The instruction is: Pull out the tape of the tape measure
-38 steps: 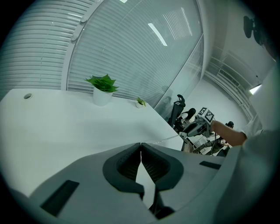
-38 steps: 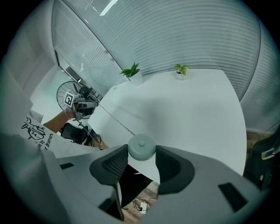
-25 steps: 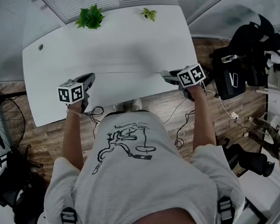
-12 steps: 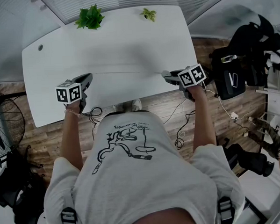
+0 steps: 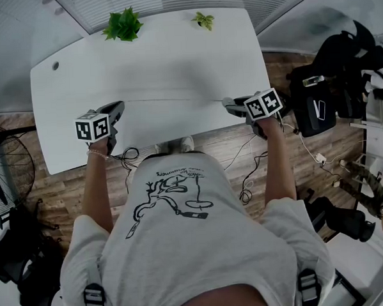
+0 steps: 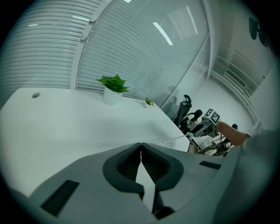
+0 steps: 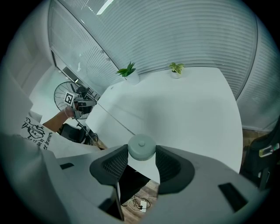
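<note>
2 grips: left tool (image 6: 141,146) clamped on the tape (image 6: 168,140), right tool (image 7: 141,153) pinching the tape measure (image 7: 141,145).

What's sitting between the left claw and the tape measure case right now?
Only the pulled-out tape spans from left claw to tape measure case, over the white table; the head view shows it.

Table (image 5: 174,60) top open across the middle, from the tape (image 5: 176,100) to the far edge. Tape bars the near strip left to right, running from the left gripper (image 5: 120,108), clamped on it, to the tape measure (image 7: 141,147) clamped in the right gripper (image 5: 227,104). Far edge: large plant (image 5: 123,23) left, small plant (image 5: 203,19) right, with a gap between.
</note>
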Action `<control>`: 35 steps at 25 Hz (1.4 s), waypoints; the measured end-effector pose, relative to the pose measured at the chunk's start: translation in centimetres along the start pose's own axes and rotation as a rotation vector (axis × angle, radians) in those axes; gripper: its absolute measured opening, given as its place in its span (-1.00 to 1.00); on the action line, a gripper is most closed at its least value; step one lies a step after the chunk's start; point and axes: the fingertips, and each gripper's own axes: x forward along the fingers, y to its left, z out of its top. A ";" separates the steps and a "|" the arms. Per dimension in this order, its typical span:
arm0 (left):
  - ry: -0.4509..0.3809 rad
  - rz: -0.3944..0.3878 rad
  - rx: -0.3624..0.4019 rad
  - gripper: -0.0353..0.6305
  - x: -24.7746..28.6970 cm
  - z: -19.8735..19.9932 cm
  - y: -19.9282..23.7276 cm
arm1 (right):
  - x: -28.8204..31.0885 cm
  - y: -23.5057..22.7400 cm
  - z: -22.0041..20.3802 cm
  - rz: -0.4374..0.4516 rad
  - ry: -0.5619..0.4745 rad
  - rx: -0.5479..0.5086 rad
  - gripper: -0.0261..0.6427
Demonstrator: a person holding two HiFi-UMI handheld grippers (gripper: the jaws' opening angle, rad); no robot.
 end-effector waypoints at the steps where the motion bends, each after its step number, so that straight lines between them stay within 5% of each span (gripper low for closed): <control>1: 0.001 0.001 0.000 -0.82 0.0 0.1 0.1 | 0.0 0.0 0.1 0.000 0.000 0.000 -0.30; 35: 0.018 0.004 -0.024 -0.82 0.4 -0.2 1.7 | 0.8 -0.2 0.6 -0.009 0.015 0.007 -0.30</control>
